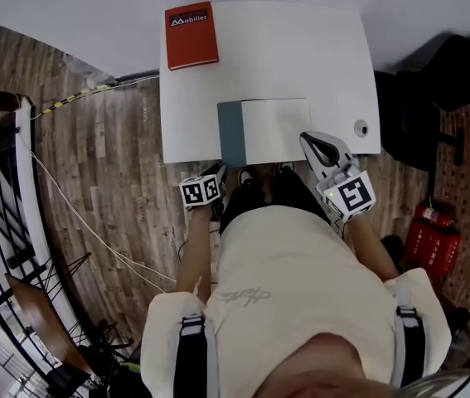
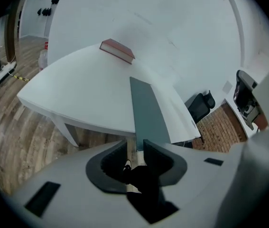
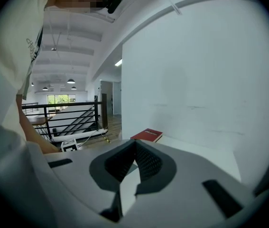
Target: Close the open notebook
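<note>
Head view: the notebook [image 1: 274,131] lies open at the near edge of the desk [image 1: 317,56], white page up. The left tongs [image 1: 218,171] are just beside its near-left corner, and the right tongs [image 1: 311,139] are at its right edge.
Left gripper view: the tongs [image 2: 139,148] are parted by a narrow slit with nothing in it. The grey-green cover [image 2: 146,108] lies flat just beyond them.
Right gripper view: the tongs [image 3: 134,144] are clenched tip to tip and empty. The red book [image 3: 147,135] is well apart.
Progress: closing seems not yet begun; lifting and folding remain.

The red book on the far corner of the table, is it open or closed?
Closed. The red book lies flat on the white table, printed cover up; no spread pages show.
</note>
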Action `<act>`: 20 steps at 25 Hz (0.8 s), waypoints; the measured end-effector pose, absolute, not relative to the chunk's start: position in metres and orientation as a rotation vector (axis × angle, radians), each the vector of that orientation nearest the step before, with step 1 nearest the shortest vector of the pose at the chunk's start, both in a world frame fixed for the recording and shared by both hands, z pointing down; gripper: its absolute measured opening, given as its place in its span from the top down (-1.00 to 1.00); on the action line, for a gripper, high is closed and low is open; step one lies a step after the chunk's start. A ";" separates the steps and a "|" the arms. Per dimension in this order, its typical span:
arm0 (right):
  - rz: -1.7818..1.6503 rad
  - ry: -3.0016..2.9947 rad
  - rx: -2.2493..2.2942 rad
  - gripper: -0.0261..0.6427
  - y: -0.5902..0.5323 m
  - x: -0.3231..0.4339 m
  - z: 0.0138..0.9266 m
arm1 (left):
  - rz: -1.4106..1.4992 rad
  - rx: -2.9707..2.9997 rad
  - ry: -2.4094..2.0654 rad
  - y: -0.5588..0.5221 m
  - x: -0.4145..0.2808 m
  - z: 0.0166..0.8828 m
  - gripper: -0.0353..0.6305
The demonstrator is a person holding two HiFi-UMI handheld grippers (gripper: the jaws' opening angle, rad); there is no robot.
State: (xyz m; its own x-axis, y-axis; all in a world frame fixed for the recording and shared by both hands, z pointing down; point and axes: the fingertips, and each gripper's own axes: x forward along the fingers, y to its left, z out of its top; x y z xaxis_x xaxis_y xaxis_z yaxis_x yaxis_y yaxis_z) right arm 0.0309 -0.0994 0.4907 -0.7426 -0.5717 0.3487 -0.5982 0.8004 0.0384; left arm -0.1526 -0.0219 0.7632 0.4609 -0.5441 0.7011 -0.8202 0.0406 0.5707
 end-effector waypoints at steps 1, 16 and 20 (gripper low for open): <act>0.102 -2.640 0.887 0.90 -0.099 0.029 0.491 | 0.322 1.624 -1.197 -0.022 -0.152 0.766 0.56; 0.126 -2.593 0.887 0.90 -0.094 0.025 0.504 | 0.202 1.642 -1.011 -0.027 -0.143 0.770 0.66; 0.114 -2.598 0.867 0.90 -0.095 0.017 0.505 | 0.161 1.650 -0.965 -0.028 -0.142 0.767 0.66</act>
State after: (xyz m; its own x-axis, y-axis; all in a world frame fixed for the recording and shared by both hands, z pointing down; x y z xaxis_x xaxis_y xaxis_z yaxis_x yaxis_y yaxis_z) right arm 0.0173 -0.0947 0.5051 -0.7287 -0.5597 0.3945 -0.5922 0.8044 0.0472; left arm -0.1423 -0.0277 0.7670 0.6510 -0.5013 0.5699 -0.6592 -0.0011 0.7520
